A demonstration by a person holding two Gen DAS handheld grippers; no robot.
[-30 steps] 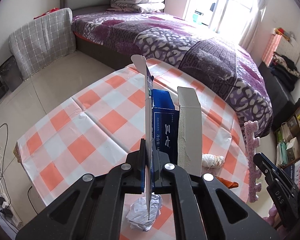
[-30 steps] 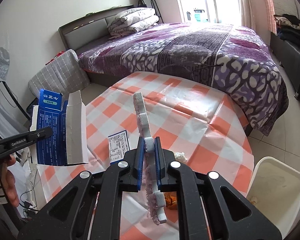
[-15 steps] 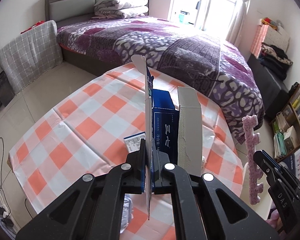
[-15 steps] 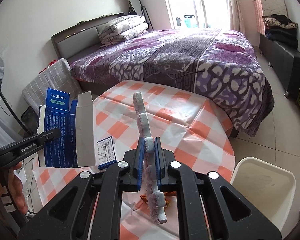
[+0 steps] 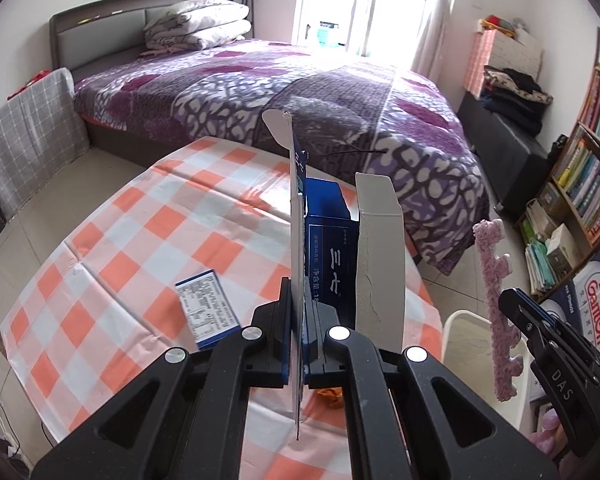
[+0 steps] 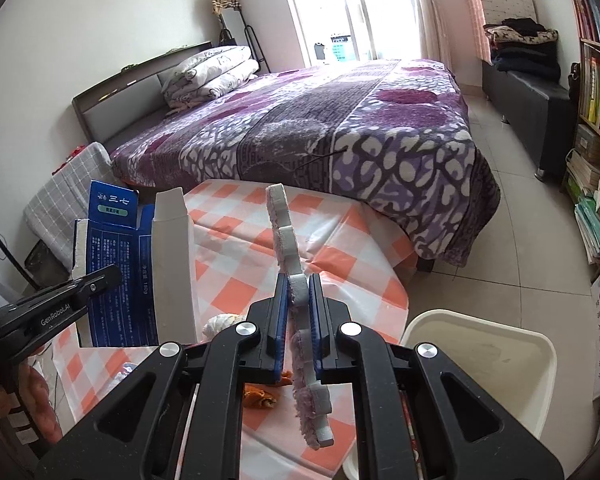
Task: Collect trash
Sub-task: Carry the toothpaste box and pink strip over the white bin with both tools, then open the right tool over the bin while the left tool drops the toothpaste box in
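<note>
We hold both pieces of trash clear of the table, and over the past second both views have swung to the right: the white bin (image 6: pixel 500 344), which sat at the edge of the right wrist view a moment ago, now fills its lower right corner, and it has also come into the left wrist view, just past the table's edge.

Our left gripper (image 5: pixel 298 320) is clamped on one panel of the opened blue carton (image 5: pixel 332 256), its grey inner flap standing upright beside the jaws. Our right gripper (image 6: pixel 298 308) is clamped on the pink foam strip (image 6: pixel 290 264), which sticks out above and below the pads. Neither grip has loosened over the last second.

On the checked tablecloth (image 5: pixel 140 216) a blue printed card (image 5: pixel 206 304) has come into sight, along with an orange scrap (image 6: pixel 260 396) and a pale crumpled wad (image 6: pixel 220 322) near the table edge (the crumpled white paper we saw under the left gripper a second ago is out of frame now).

We judge this the carry toward the bin: both drops remain to be made, and several pieces wait on the table afterwards.
</note>
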